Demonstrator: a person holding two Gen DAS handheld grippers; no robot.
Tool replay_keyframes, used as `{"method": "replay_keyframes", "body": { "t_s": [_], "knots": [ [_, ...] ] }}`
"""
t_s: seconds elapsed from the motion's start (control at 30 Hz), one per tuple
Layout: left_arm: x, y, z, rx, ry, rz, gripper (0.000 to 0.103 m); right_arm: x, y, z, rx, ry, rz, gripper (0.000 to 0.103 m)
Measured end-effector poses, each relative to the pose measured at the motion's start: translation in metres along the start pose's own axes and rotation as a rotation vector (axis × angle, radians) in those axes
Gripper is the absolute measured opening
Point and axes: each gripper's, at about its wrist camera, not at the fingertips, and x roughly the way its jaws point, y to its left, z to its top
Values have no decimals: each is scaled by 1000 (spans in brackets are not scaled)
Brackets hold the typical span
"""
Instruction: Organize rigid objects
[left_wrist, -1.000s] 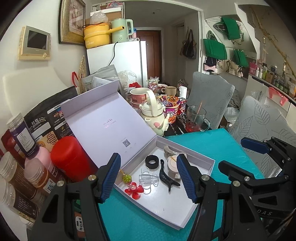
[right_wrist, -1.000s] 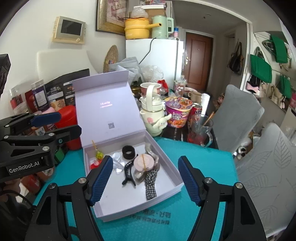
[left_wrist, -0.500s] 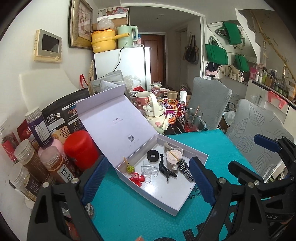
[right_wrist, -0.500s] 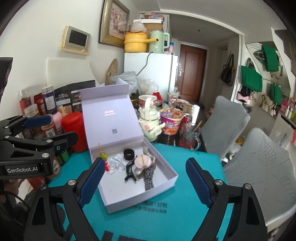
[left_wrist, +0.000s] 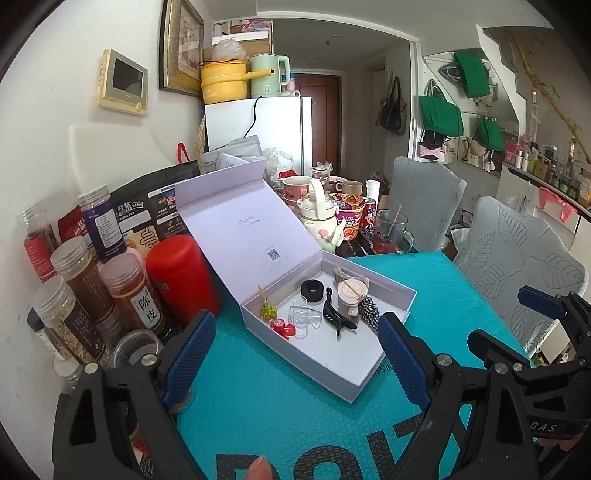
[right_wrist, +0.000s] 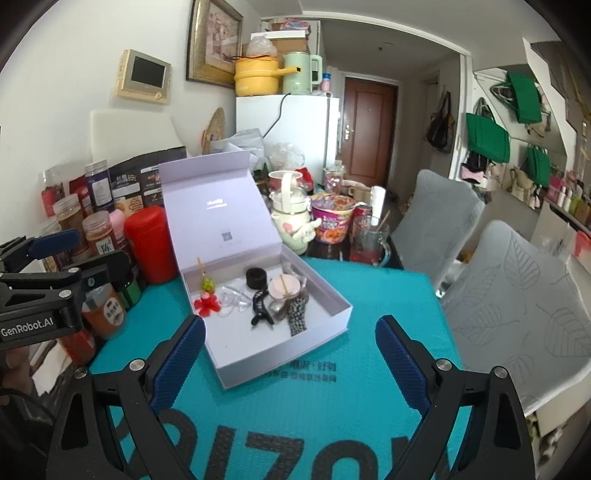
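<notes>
Left claw (left_wrist: 295, 354) wide and empty, right claw (right_wrist: 290, 356) still opening, nothing between; white box (right_wrist: 295, 350) mid-frame holds hair clips.

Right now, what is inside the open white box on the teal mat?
The white box holds a black hair claw, black ring, clear clips, red flower clip, green bead pin, pink round piece and checkered tie. Whatever lies beneath the pink piece is covered.
</notes>
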Motion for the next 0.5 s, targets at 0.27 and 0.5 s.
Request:
{"method": "replay_keyframes", "body": {
  "t_s": [0.27,0.5],
  "knots": [
    [6,2,-36,11,54,3,90,-3,4,-36,83,43,-57,102],
    [11,4,-57,-11,78,2,90,0,5,-59,122,86,-71,102]
  ]
}}
